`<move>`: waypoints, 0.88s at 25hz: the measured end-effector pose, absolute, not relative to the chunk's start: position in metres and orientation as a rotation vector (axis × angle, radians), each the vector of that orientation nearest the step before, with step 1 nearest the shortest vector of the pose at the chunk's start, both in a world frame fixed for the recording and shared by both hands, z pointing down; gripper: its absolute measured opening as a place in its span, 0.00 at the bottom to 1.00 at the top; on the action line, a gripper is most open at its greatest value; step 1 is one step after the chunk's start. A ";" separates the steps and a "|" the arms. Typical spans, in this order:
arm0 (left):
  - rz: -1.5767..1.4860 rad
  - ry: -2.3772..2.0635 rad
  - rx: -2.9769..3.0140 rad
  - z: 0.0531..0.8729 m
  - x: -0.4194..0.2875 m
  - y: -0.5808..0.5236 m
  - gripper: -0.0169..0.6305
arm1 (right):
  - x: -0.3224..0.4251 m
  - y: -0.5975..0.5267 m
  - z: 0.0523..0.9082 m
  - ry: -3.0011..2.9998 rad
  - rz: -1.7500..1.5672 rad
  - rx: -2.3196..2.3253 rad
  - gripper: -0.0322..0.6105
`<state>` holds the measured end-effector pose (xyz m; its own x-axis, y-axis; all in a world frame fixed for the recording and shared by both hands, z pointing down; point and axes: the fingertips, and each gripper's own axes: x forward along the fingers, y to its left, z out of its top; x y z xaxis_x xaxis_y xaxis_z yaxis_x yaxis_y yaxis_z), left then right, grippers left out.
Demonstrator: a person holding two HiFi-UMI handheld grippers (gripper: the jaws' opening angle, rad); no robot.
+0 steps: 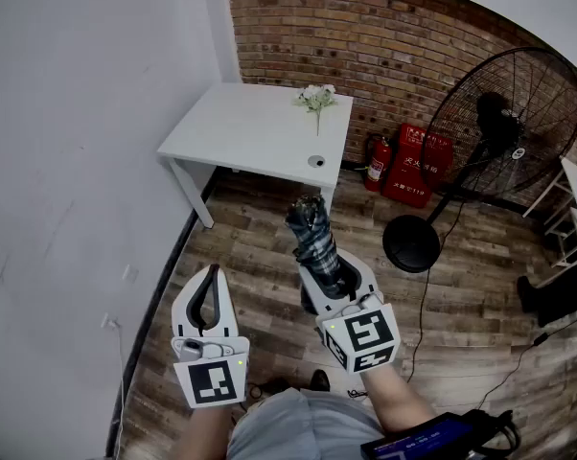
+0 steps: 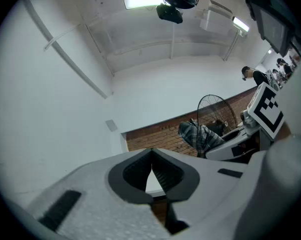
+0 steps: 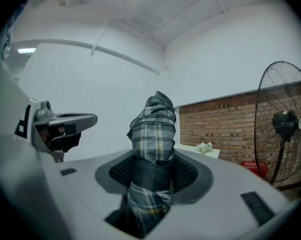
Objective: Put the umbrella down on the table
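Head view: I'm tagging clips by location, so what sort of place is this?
Probably a sparse indoor workroom or studio: a brick wall, a white table, a big pedestal fan and a red extinguisher against that wall.

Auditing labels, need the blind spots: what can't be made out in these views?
- Umbrella lower end: right gripper view, buried between the right gripper's fingers.
- Round object on the table: head view, too small to identify.
- Red boxes' print: head view, too small.
- Most of the table: left gripper view, behind the left gripper's shut fingers.
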<state>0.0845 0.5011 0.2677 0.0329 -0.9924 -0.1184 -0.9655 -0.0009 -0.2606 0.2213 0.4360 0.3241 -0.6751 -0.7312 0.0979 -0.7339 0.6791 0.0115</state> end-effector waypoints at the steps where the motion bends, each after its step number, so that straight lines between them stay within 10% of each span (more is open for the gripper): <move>1: -0.141 2.010 -2.043 0.268 0.086 0.500 0.04 | 0.223 0.435 0.324 -2.792 0.043 1.222 0.34; 22: -0.190 2.132 -1.970 0.294 0.118 0.491 0.04 | 0.256 0.412 0.340 -2.827 0.053 1.118 0.35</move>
